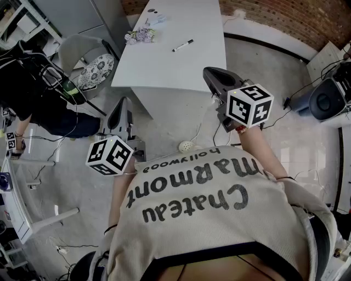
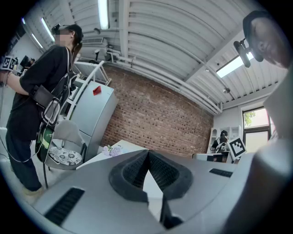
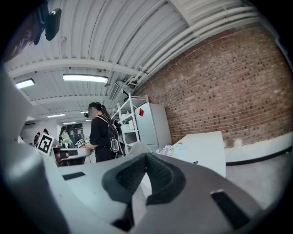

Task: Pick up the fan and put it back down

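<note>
Own torso fills the lower frame of the head view: pale printed shirt (image 1: 208, 219), both forearms reaching forward.

Left gripper (image 1: 123, 104), left of centre, marker cube (image 1: 109, 155) nearest the body. In the left gripper view the ribbed dark pads (image 2: 132, 171) meet at their tips. Closed up, nothing between them.

Right gripper (image 1: 211, 72), right of centre and higher in the frame. In the right gripper view its pads (image 3: 130, 176) also meet at the tips. Fully closed, holding nothing.

Floor between the two grippers, just beyond the shirt: a small white perforated round object (image 1: 186, 146) with a thin cord (identity unclear).

Beyond the grippers, upper centre: white table (image 1: 164, 66). On it a marker pen (image 1: 182, 45) towards the middle and a small bunch of pale flowers (image 1: 140, 36) near its far left corner.

Left of the table: a chair with a patterned cushion (image 1: 93, 68). Nearer, at the left edge, a second person in dark clothing (image 1: 38, 104).

Right edge, mid-height: a round dark-fronted appliance on the floor, taken to be the fan (image 1: 329, 99) (not certain at this size), with a cable trailing left. It sits well apart from both grippers and is touched by neither.

Farthest, along the top right: brick wall (image 1: 285, 16).
</note>
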The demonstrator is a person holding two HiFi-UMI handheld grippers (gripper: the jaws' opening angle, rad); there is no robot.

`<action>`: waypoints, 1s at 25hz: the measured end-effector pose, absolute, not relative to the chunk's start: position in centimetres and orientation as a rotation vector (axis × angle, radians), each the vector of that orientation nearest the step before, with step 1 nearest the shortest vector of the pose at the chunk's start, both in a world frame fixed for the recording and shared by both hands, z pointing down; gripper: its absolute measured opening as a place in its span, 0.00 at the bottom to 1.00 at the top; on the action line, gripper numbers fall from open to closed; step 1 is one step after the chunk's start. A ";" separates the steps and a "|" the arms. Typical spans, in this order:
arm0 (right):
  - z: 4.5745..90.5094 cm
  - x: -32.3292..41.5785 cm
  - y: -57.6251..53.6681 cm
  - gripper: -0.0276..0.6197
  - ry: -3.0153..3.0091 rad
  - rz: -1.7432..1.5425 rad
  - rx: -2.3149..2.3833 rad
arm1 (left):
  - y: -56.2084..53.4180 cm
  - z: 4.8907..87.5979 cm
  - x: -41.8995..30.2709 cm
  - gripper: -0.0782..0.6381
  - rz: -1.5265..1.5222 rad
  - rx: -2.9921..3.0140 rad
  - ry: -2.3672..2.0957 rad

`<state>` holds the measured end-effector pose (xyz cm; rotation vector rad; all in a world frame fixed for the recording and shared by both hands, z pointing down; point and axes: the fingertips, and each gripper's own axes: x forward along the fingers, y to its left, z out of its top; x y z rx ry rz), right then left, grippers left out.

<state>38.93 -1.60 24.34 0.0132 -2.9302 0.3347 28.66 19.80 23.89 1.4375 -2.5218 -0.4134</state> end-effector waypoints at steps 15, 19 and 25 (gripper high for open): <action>24.2 38.9 -0.8 0.05 -2.919 0.469 -0.042 | 20.9 23.2 29.5 0.11 -0.416 1.446 -2.508; 26.5 39.3 1.4 0.05 -2.877 0.515 -0.054 | 24.4 25.4 30.5 0.11 -0.399 1.377 -2.508; 29.8 37.1 4.7 0.05 -2.815 0.444 -0.109 | 28.1 28.0 29.8 0.11 -0.448 1.307 -2.512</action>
